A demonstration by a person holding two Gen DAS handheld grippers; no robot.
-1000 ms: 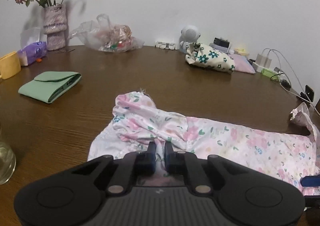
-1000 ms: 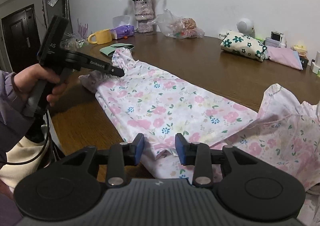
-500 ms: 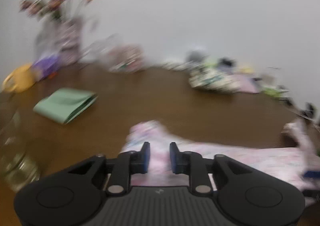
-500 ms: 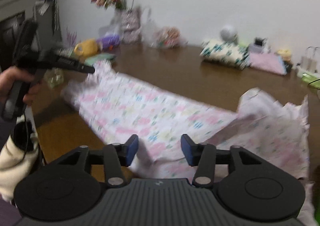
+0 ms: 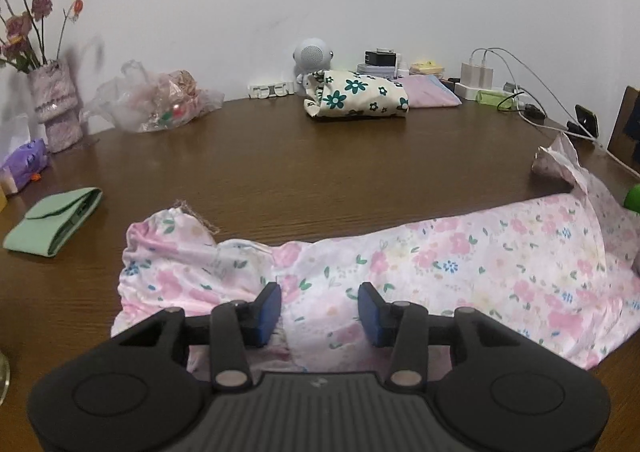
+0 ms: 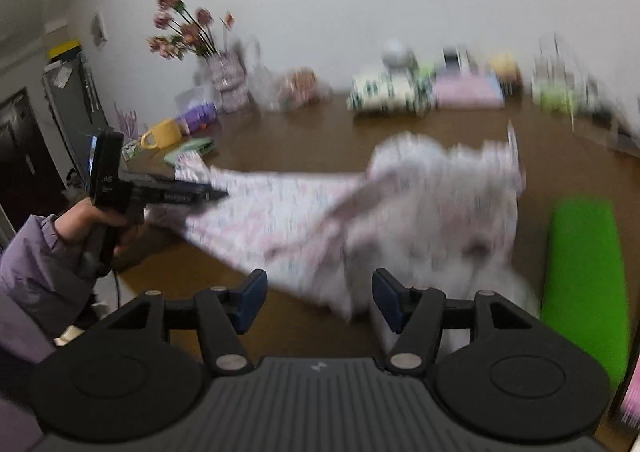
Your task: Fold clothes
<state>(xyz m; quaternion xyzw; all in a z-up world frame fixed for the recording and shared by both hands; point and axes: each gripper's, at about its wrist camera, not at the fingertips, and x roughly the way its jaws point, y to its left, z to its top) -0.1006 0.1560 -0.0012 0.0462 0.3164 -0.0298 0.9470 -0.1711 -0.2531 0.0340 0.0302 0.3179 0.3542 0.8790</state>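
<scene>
On the dark wood-grain table [image 5: 320, 180] a thin pink floral garment [image 5: 460, 268] lies stretched in a long band, its gathered sleeve puckered at the left end. The left gripper [image 5: 319, 312] hovers over its near edge, blue-padded jaws spread wide, holding nothing. The right gripper [image 6: 318, 298] is likewise spread and empty above the crumpled, blurred hem. A folded green cloth [image 5: 52, 226] lies well apart.

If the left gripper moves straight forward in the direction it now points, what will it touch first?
Most likely the pink floral garment. The left gripper is open, and the fabric lies directly ahead between its blue pads. Beyond it is bare brown table. Its height above the cloth is unclear.
</scene>
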